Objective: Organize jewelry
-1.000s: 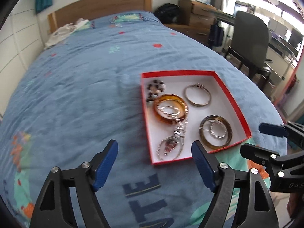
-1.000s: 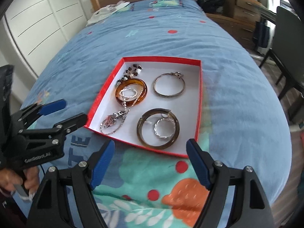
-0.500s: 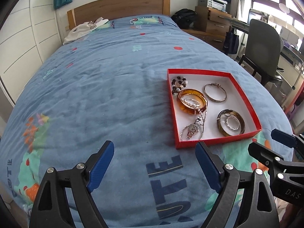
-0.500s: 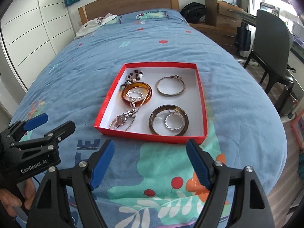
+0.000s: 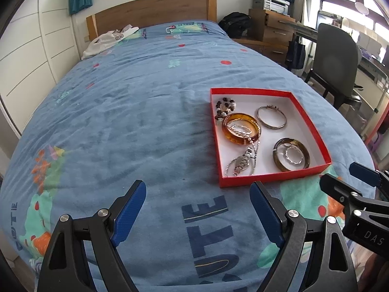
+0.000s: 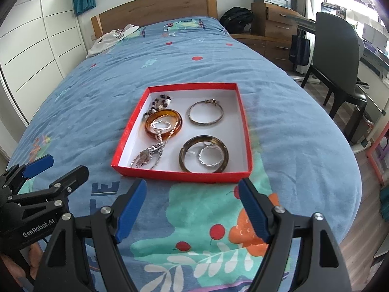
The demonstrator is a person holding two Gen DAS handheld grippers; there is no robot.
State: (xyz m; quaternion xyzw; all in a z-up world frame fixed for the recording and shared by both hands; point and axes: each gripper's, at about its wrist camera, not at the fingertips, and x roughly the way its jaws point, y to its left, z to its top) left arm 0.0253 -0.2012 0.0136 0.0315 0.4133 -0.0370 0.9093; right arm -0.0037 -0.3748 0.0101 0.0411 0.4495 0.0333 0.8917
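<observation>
Red shallow box (image 6: 245, 131) flat on blue bedspread (image 5: 121, 126), white inside. Holds amber bangle (image 6: 164, 123), thin metal bangle (image 6: 206, 114), dark bangle (image 6: 203, 157) with silver ring (image 6: 209, 157) inside it, bead bracelet (image 6: 160, 103), pendant chain (image 6: 148, 157). Left gripper (image 5: 197, 206) wide open, empty, short of box. Right gripper (image 6: 192, 200) wide open, empty, just short of box's near wall.

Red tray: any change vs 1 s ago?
Both grippers drew back from the red tray, so it looks smaller and farther off in both views. Left gripper and right gripper took hold of nothing; fingers wide apart. The amber bangle, dark bangle, silver bangle and necklace lie as before.
</observation>
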